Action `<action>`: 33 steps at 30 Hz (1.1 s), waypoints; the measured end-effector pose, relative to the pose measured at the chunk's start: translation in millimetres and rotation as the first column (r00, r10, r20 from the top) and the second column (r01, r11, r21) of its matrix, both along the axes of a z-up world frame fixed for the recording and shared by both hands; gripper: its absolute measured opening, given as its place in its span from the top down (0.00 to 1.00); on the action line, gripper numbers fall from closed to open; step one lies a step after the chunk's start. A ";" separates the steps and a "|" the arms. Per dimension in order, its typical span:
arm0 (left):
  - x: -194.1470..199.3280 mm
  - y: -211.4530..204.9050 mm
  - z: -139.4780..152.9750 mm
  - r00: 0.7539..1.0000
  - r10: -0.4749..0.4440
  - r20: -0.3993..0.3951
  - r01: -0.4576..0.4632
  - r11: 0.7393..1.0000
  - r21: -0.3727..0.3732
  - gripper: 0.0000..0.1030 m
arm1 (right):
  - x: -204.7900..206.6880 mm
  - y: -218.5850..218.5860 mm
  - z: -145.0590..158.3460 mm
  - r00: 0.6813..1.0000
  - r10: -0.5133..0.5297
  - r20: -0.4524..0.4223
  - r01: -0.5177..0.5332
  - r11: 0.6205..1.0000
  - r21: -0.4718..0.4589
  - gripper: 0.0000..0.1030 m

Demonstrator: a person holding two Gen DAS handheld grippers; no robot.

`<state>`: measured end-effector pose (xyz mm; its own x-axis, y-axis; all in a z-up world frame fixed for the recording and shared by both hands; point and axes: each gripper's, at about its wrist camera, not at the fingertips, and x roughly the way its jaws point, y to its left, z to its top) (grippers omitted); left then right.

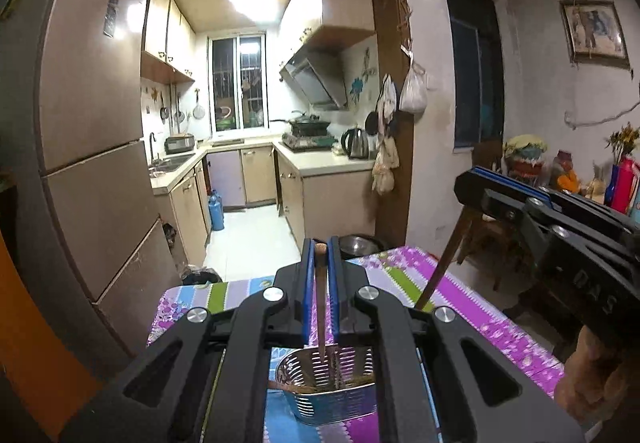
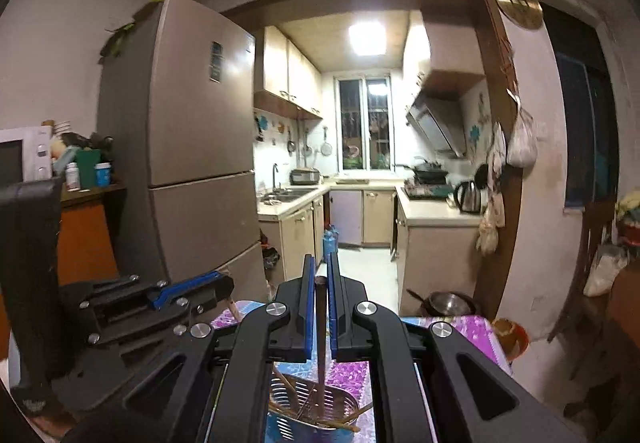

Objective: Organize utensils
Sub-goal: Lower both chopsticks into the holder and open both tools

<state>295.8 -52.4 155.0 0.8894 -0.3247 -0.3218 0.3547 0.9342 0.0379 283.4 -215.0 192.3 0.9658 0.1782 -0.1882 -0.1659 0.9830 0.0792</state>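
My left gripper [image 1: 320, 243] is shut on a thin brown wooden utensil handle [image 1: 321, 307]. The handle runs down toward a slotted metal utensil holder [image 1: 332, 387] on the floral tablecloth [image 1: 472, 307]. My right gripper [image 2: 319, 267] is shut on a darker wooden stick [image 2: 321, 327] that points down at the same holder [image 2: 312, 403], which has several chopsticks in it. Whether either lower end touches the holder is hidden. Each gripper shows in the other's view: the right gripper [image 1: 468, 183] with its stick [image 1: 444, 259], and the left gripper [image 2: 224, 283].
A tall fridge [image 2: 192, 147] stands left of the kitchen doorway. Beyond the table's far edge a metal bowl [image 2: 448, 303] sits on the floor. On a counter at the far left is a microwave [image 2: 24, 155], and a wooden chair [image 1: 484, 227] stands to the right.
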 end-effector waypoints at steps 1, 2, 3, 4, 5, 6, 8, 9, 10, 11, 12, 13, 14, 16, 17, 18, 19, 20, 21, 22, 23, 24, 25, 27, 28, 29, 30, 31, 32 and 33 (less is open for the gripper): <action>4.6 -0.1 -6.6 1.000 -0.001 -0.015 0.002 1.000 0.001 0.95 | 4.9 -0.2 -5.3 1.000 -0.006 -0.009 0.006 1.000 0.003 0.93; 9.0 -0.4 -12.2 1.000 0.002 -0.023 -0.001 1.000 0.006 0.95 | 10.6 -0.5 -10.8 1.000 -0.009 -0.021 0.009 1.000 0.008 0.93; 12.6 -1.6 -20.2 1.000 0.005 -0.031 -0.004 1.000 0.012 0.95 | 15.8 -1.7 -17.0 0.999 -0.012 -0.033 0.013 1.000 0.016 0.93; 16.5 -0.3 -24.5 0.999 0.003 -0.037 -0.002 1.000 0.013 0.95 | 20.4 -2.6 -24.0 0.999 -0.017 -0.043 0.017 1.000 0.022 0.93; 20.3 -0.1 -30.9 0.999 0.001 -0.049 -0.001 1.000 0.012 0.95 | 23.5 -2.5 -29.3 0.999 -0.017 -0.050 0.019 0.999 0.028 0.93; 23.5 0.1 -37.0 0.998 0.006 -0.057 -0.005 1.000 0.013 0.95 | 27.9 -3.8 -36.0 0.998 -0.021 -0.061 0.023 0.999 0.040 0.93; 29.6 2.4 -45.8 0.997 0.014 -0.076 -0.013 1.000 0.009 0.95 | 33.9 -2.9 -45.9 0.997 -0.011 -0.082 0.016 0.999 0.050 0.93; 31.9 3.1 -50.2 0.996 0.012 -0.087 -0.012 1.000 0.004 0.95 | 36.2 -1.7 -50.7 0.996 -0.014 -0.089 0.019 0.999 0.048 0.93; 34.4 4.7 -55.8 0.995 0.014 -0.099 -0.015 1.000 -0.003 0.95 | 37.5 -0.8 -54.3 0.995 -0.011 -0.095 0.016 0.999 0.050 0.93; 37.1 6.6 -59.6 0.994 0.017 -0.109 -0.018 1.000 -0.010 0.95 | 40.2 0.1 -59.0 0.994 -0.003 -0.108 0.009 0.998 0.056 0.93; 39.7 8.0 -64.2 0.992 0.017 -0.124 -0.020 1.000 -0.018 0.95 | 42.5 1.3 -63.4 0.993 0.003 -0.122 0.004 0.998 0.058 0.93; 42.6 9.4 -69.5 0.990 0.018 -0.142 -0.022 0.999 -0.027 0.95 | 44.7 3.2 -66.6 0.991 0.012 -0.137 -0.005 0.998 0.055 0.93; 45.1 10.9 -74.6 0.987 0.021 -0.160 -0.027 0.999 -0.034 0.95 | 46.5 4.8 -69.6 0.988 0.014 -0.153 -0.007 0.999 0.046 0.93; 48.2 14.6 -79.4 0.982 0.032 -0.185 -0.040 0.998 -0.040 0.94 | 44.5 5.4 -69.9 0.987 0.000 -0.161 0.005 0.999 0.031 0.91; 48.6 16.8 -79.3 0.981 0.033 -0.189 -0.042 0.998 -0.043 0.93 | 42.4 3.9 -67.9 0.988 -0.002 -0.154 0.008 0.999 0.035 0.83; 47.1 21.4 -76.7 0.981 0.039 -0.188 -0.049 0.998 -0.050 0.86 | 37.8 0.3 -63.6 0.990 -0.018 -0.141 0.023 0.999 0.035 0.73; 44.3 26.0 -73.0 0.983 0.043 -0.178 -0.055 0.996 -0.065 0.83 | 34.4 -1.8 -60.9 0.991 -0.023 -0.132 0.028 0.999 0.035 0.72; 42.5 28.7 -69.7 0.985 0.045 -0.167 -0.058 0.995 -0.075 0.83 | 30.4 -4.1 -57.6 0.992 -0.023 -0.126 0.028 0.999 0.033 0.72; 38.5 34.0 -63.8 0.987 0.046 -0.153 -0.060 0.994 -0.089 0.83 | 24.4 -6.6 -53.0 0.993 -0.026 -0.119 0.030 0.999 0.027 0.72; 36.4 36.8 -58.8 0.988 0.047 -0.145 -0.061 0.994 -0.095 0.83 | 20.2 -8.8 -50.6 0.993 -0.027 -0.112 0.030 0.999 0.022 0.72; 32.9 38.4 -54.5 0.989 0.054 -0.134 -0.068 0.993 -0.098 0.83 | 13.9 -11.2 -46.9 0.994 -0.030 -0.103 0.032 0.999 0.017 0.72; 29.7 39.3 -50.2 0.990 0.066 -0.122 -0.078 0.992 -0.099 0.83 | 4.9 -15.2 -42.7 0.995 -0.032 -0.096 0.034 0.999 0.017 0.72; 20.9 46.0 -42.7 0.992 0.080 -0.098 -0.090 0.990 -0.109 0.83 | -1.3 -19.0 -39.8 0.995 -0.031 -0.094 0.033 0.999 0.019 0.72; 3.2 55.7 -31.1 0.994 0.091 -0.058 -0.097 0.987 -0.128 0.83 | -25.1 -29.2 -32.0 0.996 -0.030 -0.082 0.031 0.999 0.016 0.72; -5.3 58.5 -26.4 0.994 0.102 -0.036 -0.106 0.986 -0.130 0.83 | -38.1 -35.4 -29.2 0.997 -0.024 -0.076 0.025 1.000 0.018 0.72; -18.6 64.5 -19.7 0.994 0.110 -0.005 -0.110 0.985 -0.135 0.83 | -50.9 -40.6 -26.7 0.997 -0.016 -0.070 0.017 1.000 0.019 0.72; -32.4 70.8 -13.7 0.993 0.113 0.020 -0.109 0.984 -0.141 0.83 | -68.3 -46.4 -24.2 0.998 -0.009 -0.063 0.009 1.000 0.013 0.72; -42.9 75.0 -10.3 0.992 0.120 0.038 -0.114 0.983 -0.144 0.82 | -84.7 -51.7 -23.2 0.998 -0.004 -0.058 0.004 1.000 0.003 0.72; -57.0 79.9 -6.6 0.990 0.128 0.060 -0.118 0.982 -0.147 0.80 | -97.6 -55.2 -22.9 0.999 0.001 -0.055 -0.002 1.000 -0.006 0.72; -76.6 86.2 -3.0 0.988 0.129 0.087 -0.115 0.982 -0.149 0.72 | -119.8 -60.5 -23.1 0.999 0.010 -0.048 -0.011 1.000 -0.023 0.72</action>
<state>219.2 33.8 152.1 0.9497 -0.2480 -0.1914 0.2386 0.9685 -0.0711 163.6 -275.6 169.3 0.9536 0.1836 -0.2385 -0.1730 0.9828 0.0649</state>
